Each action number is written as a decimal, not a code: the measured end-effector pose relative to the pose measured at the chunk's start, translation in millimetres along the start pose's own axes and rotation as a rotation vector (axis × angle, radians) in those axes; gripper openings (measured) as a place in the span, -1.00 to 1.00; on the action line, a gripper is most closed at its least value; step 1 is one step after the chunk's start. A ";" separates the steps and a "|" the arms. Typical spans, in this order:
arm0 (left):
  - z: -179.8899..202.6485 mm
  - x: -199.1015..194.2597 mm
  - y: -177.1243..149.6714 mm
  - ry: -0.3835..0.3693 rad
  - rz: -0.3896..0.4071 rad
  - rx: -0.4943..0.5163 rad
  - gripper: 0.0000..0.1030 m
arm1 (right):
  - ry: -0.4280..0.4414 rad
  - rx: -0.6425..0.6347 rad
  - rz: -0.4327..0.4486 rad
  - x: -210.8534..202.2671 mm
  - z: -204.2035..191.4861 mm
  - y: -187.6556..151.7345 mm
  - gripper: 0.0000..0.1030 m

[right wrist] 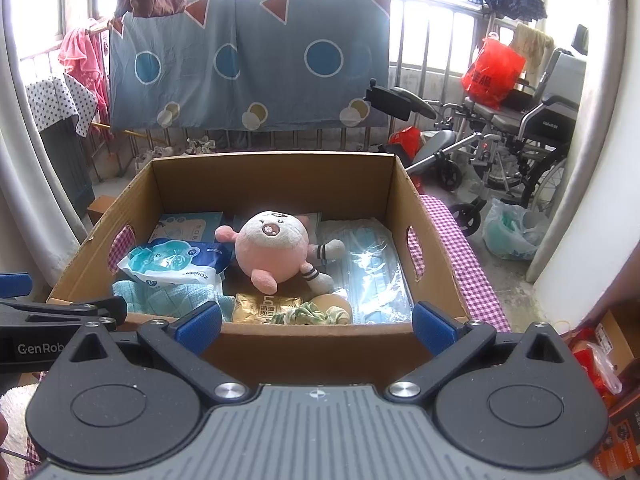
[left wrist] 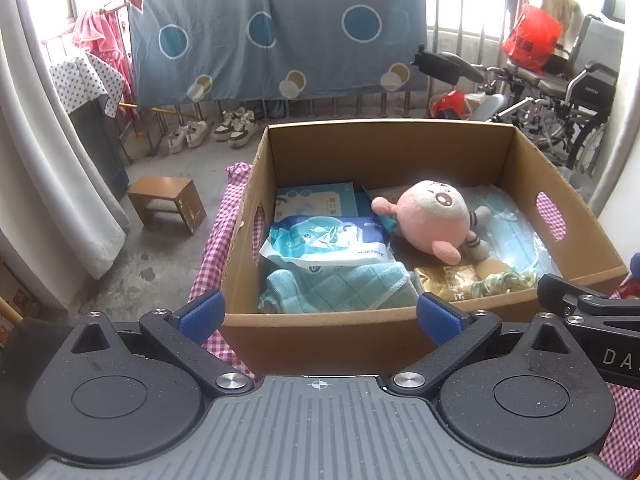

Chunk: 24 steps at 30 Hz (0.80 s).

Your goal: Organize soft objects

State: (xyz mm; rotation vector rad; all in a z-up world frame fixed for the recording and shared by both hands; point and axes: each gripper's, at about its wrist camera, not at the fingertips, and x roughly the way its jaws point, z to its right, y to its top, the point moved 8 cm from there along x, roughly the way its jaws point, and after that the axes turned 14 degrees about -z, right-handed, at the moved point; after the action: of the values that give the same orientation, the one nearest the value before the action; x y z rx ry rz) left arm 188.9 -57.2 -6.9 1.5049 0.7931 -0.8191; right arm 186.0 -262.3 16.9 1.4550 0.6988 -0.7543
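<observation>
We hold both grippers just short of the near wall of the cardboard box (left wrist: 384, 332), which sits on a pink checked cloth (left wrist: 218, 248). Our left gripper (left wrist: 318, 314) has its jaws spread wide with nothing between them — and the right gripper (right wrist: 318, 322) is the same, wide apart and empty.

Inside the box, the pink plush toy (left wrist: 432, 216) lies on its back near the middle, its striped legs toward the right wall. A blue-and-white packet (left wrist: 326, 246) rests along the left wall, partly over a teal towel (left wrist: 336, 288) in the near left corner. A clear bag of blue face masks (right wrist: 372, 268) lies along the right wall. A gold packet (right wrist: 266, 308) and a green scrunchie (right wrist: 310, 314) sit against the near wall.
</observation>
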 end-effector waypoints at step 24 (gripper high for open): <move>-0.1 3.1 -2.2 0.012 -0.014 0.000 0.99 | 0.004 0.006 -0.014 3.2 1.7 -1.3 1.00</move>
State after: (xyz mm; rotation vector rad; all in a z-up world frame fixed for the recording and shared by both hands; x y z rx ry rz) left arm 188.6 -56.8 -10.6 1.5072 0.8133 -0.8211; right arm 186.7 -264.0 13.6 1.4587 0.7105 -0.7649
